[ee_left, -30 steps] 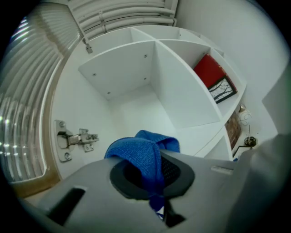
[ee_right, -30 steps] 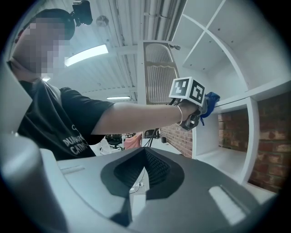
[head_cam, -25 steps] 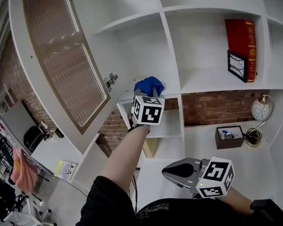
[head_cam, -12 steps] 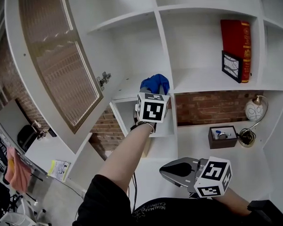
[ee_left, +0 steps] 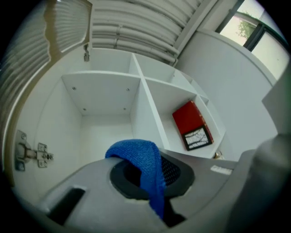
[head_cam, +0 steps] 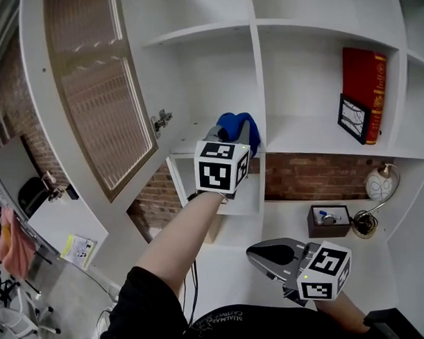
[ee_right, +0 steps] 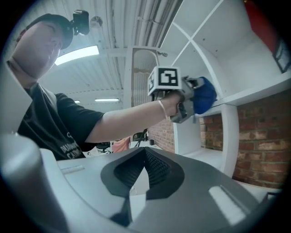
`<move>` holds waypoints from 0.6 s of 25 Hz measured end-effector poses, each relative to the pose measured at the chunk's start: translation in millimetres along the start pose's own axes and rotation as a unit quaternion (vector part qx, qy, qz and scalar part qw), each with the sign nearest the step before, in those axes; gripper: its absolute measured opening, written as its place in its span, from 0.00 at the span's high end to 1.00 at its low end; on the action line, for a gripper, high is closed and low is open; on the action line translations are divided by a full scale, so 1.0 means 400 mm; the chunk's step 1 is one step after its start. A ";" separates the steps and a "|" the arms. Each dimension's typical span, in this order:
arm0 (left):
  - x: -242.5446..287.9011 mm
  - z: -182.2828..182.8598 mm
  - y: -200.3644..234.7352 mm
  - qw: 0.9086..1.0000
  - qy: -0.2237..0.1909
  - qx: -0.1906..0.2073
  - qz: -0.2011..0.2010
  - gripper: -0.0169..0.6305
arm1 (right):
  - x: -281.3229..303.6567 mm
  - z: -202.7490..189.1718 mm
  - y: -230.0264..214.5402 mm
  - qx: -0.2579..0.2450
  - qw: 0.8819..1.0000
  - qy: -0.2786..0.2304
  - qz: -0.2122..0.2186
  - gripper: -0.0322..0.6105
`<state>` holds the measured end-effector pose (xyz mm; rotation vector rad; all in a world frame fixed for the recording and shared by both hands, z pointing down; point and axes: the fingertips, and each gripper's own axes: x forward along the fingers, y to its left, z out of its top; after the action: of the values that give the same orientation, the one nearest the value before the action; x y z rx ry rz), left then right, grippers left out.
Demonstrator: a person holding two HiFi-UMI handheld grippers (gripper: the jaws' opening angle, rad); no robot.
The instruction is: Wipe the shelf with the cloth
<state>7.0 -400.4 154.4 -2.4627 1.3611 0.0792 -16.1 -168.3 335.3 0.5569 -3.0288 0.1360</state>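
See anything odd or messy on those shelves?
Nothing really: the cabinet door is open, the blue cloth is pinched in the left gripper, and the red book stands upright.

Black T-shirt (head_cam: 149, 310), printed lettering

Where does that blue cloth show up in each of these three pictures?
Head view: the blue cloth is near the centre, a little above the middle.
Left gripper view: low centre, pinched in the left tool.
Right gripper view: upper right of centre.
Shared landmark: the red book.
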 end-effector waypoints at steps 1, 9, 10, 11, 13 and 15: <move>-0.004 0.038 0.025 1.000 -0.025 -0.005 0.009 0.96 | -0.013 0.019 -0.024 0.008 1.000 -0.012 -0.012 0.94; 0.040 0.192 0.231 0.994 -0.101 0.005 0.044 0.95 | -0.053 0.099 -0.122 0.002 0.999 -0.024 -0.039 0.94; 0.052 0.195 0.254 0.994 -0.101 0.008 0.047 0.95 | -0.049 0.099 -0.138 -0.011 0.998 -0.019 -0.050 0.94; 0.065 0.196 0.278 0.994 -0.099 0.012 0.051 0.95 | -0.043 0.097 -0.152 -0.019 0.998 -0.015 -0.057 0.94; 0.098 0.203 0.328 0.993 -0.095 0.020 0.061 0.95 | -0.029 0.092 -0.177 -0.017 0.998 -0.007 -0.057 0.94; 0.138 0.224 0.380 0.993 -0.093 0.024 0.074 0.95 | -0.019 0.091 -0.210 -0.007 0.998 0.004 -0.058 0.94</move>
<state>-79.9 -492.4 19.9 -2.2497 1.4422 0.3005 19.4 -247.3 304.8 0.7270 -2.9775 0.1100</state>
